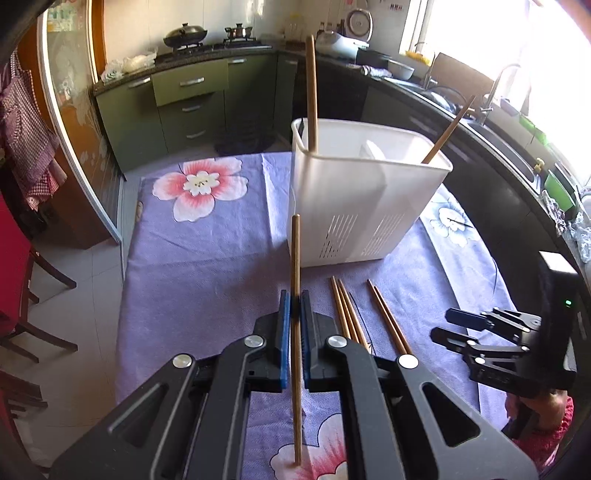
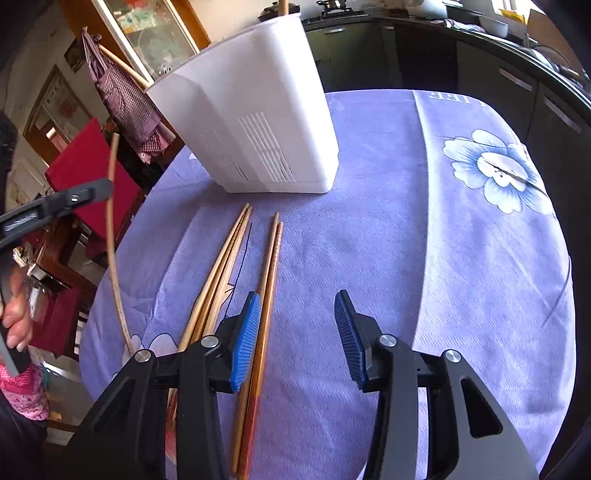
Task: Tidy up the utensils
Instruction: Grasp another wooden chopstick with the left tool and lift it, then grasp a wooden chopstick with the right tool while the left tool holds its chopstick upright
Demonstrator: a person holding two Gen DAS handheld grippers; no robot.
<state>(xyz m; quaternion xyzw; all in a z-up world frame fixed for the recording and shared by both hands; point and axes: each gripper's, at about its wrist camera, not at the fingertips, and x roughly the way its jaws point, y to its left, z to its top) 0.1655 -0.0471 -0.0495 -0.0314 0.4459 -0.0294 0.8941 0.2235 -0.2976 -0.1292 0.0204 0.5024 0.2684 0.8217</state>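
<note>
Left wrist view: left gripper (image 1: pixel 294 306) pinches one chopstick (image 1: pixel 295 258) upright for dropping into white utensil caddy (image 1: pixel 354 206) at 12 o'clock; right gripper (image 2: pixel 295 332) spread beside loose chopsticks (image 2: pixel 269 266).

Purple cloth (image 1: pixel 207 258) with pink flower (image 1: pixel 199 186) and blue flower (image 2: pixel 496 171) prints. Dark green cabinets (image 1: pixel 192 107) along far wall. Wok (image 1: pixel 184 36) and pots (image 1: pixel 239 32) on stove. Rice cooker (image 1: pixel 341 43) on counter, faucet (image 1: pixel 498 85) at sink. Checked apron (image 1: pixel 26 133) hanging left; red chair (image 2: pixel 86 173) beside table.
</note>
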